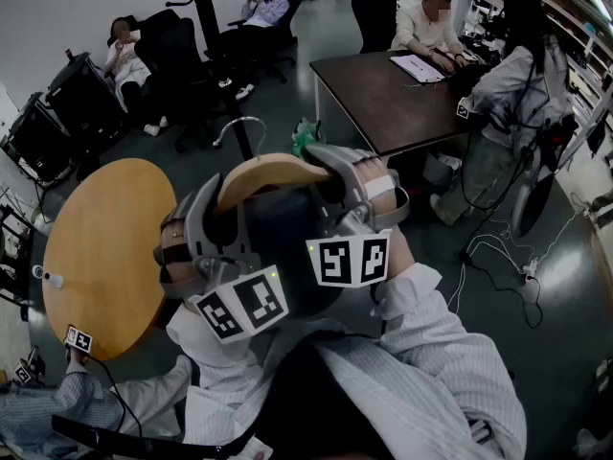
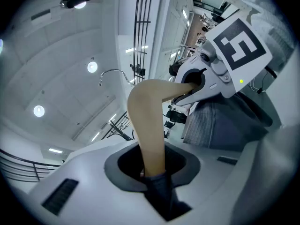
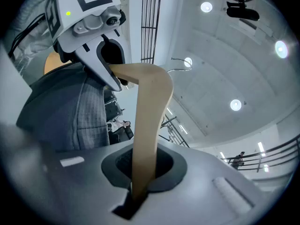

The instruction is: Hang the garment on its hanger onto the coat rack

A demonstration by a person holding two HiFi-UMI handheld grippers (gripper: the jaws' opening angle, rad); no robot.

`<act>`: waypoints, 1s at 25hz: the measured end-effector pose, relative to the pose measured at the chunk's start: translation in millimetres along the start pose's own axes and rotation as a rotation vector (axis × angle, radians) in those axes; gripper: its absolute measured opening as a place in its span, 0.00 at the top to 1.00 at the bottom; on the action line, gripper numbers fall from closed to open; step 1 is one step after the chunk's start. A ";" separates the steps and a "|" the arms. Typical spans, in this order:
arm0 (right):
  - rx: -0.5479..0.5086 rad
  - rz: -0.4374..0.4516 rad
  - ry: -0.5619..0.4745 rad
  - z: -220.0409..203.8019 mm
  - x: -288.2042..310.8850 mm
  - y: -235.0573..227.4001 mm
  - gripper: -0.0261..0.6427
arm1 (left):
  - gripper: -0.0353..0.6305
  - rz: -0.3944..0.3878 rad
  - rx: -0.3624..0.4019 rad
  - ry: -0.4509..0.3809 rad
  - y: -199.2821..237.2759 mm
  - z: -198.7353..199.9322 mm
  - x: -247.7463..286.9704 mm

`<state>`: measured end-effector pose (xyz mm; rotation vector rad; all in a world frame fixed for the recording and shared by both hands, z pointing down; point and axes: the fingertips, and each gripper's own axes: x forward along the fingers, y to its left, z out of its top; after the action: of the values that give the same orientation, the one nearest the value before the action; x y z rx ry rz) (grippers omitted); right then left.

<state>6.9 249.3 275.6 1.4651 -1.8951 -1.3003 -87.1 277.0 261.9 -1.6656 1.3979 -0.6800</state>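
Centre of head view: left hand-held gripper (image 2: pixel 154 175) and right hand-held gripper (image 3: pixel 138 184) each clamp an arm of the wooden hanger (image 1: pixel 273 169), with the dark garment (image 1: pixel 278 242) hanging below it. The black coat rack (image 1: pixel 204 8) stands upper left, with occupied office chairs (image 1: pixel 177 51) crowded beside it. A round worktop (image 1: pixel 101 242) lies at left.

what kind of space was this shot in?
Probably an open office or lab workspace: a dark desk with a person seated over papers, black office chairs beside a coat rack, and loose cables across the floor.
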 end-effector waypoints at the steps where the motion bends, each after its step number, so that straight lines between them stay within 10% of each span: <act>1: 0.000 0.000 -0.001 -0.4 0.1 0.3 0.96 | 0.83 0.000 -0.001 0.000 -0.4 -0.2 0.3; 25: 0.031 0.071 0.075 -32.1 -19.5 20.5 0.96 | 0.83 -0.068 -0.005 0.035 -37.5 -0.7 3.6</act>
<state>28.0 253.9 312.5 1.4277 -1.9082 -1.1730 -67.7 274.4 294.1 -1.7195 1.3733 -0.7476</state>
